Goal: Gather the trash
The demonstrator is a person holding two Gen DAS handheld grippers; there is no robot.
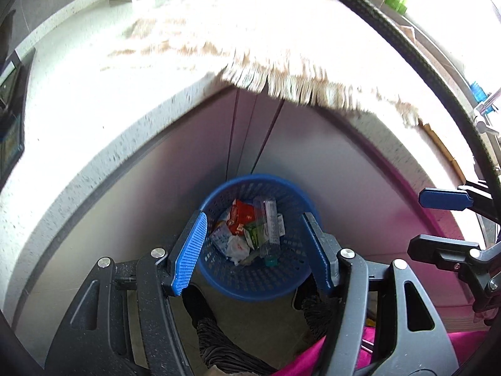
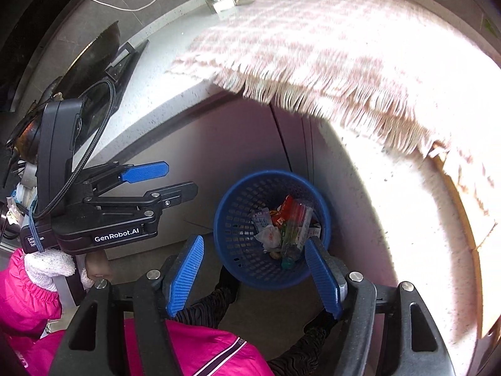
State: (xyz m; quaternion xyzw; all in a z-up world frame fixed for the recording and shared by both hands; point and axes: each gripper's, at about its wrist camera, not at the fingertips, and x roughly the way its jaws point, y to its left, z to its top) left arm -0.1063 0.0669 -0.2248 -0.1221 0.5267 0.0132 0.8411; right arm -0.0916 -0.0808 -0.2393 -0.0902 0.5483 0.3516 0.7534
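Hovering spread and empty, left tongs (image 1: 256, 247) and right tongs (image 2: 255, 277) hang above the trash-filled blue basket (image 1: 250, 285).

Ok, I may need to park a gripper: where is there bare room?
Bare speckled countertop lies between the fringed cloth and the dark stove area; more lies right of the cloth's fringe. The blue basket on the floor is crowded with wrappers. Both grippers hang open above it.

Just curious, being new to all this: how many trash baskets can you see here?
1: a blue basket on the floor by the counter, trash inside. Others may be out of view.
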